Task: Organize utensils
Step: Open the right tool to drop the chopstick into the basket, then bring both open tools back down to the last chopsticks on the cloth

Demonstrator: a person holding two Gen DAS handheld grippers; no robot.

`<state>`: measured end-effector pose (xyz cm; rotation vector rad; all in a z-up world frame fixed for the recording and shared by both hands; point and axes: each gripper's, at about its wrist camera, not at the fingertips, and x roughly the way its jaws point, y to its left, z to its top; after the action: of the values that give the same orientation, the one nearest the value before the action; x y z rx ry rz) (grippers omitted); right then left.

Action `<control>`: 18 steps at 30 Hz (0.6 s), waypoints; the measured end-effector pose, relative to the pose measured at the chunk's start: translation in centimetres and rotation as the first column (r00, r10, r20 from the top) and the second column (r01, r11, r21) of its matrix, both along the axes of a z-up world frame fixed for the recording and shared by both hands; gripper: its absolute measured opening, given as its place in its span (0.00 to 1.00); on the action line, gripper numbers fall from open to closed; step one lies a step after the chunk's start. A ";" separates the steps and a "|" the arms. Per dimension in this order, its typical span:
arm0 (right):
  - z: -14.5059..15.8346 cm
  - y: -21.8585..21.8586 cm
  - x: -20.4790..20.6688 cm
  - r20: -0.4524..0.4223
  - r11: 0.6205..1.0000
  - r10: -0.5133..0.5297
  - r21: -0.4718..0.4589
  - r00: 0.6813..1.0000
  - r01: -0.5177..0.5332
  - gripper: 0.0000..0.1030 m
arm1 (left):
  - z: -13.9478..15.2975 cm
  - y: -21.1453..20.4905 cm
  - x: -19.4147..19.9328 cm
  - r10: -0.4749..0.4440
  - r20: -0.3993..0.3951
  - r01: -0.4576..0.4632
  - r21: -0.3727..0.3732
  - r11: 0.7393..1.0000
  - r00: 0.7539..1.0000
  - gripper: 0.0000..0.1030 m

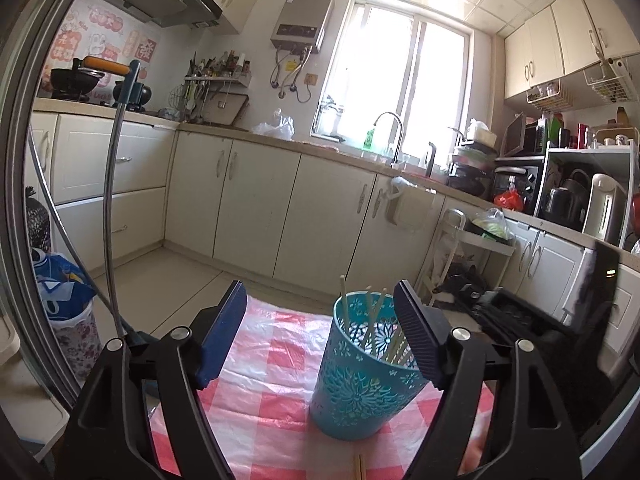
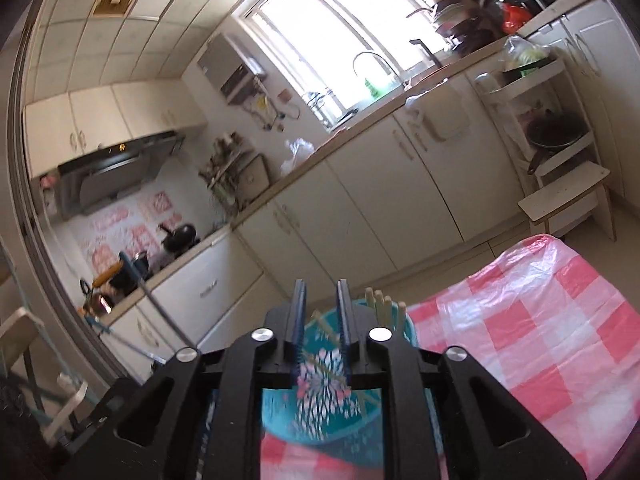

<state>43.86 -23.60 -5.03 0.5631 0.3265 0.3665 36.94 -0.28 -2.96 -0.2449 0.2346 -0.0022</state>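
A teal perforated utensil cup (image 1: pixel 362 376) stands on the red-and-white checked tablecloth (image 1: pixel 276 364) and holds several pale chopsticks (image 1: pixel 378 316). My left gripper (image 1: pixel 320 320) is open, its right finger beside the cup's rim. Two more chopstick ends (image 1: pixel 359 467) lie on the cloth near the bottom edge. In the right wrist view the cup (image 2: pixel 320 408) sits below my right gripper (image 2: pixel 322 320), whose jaws stand narrowly apart over the cup's mouth with nothing clearly gripped. Chopstick tips (image 2: pixel 384 306) stick up beside its right finger.
Kitchen cabinets (image 1: pixel 256 200) and a sink faucet (image 1: pixel 390 132) line the far wall. A black device (image 1: pixel 520 316) shows at the table's right. A white shelf trolley (image 2: pixel 560 152) stands beyond the table. A bag (image 1: pixel 64 300) sits on the floor at left.
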 end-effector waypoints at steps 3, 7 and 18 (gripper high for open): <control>-0.1 -1.0 -2.4 -0.063 0.998 0.038 -0.038 0.997 -0.040 0.27 | -0.5 -0.1 0.0 -0.002 -0.040 0.003 0.013 1.000 0.999 0.72; -2.5 -1.5 -5.5 -0.233 0.990 0.083 -0.092 0.969 -0.107 0.29 | -1.4 -0.5 -0.3 -0.010 -0.097 0.014 0.043 0.999 0.995 0.76; -10.0 1.7 -7.8 -0.497 0.927 0.101 -0.267 0.862 -0.262 0.37 | -2.9 -1.6 0.3 -0.019 -0.173 0.044 0.138 0.989 0.985 0.83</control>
<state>36.10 -21.85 -15.02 0.2850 0.9092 0.3454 37.25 -1.85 -5.83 -0.1000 0.4084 0.0039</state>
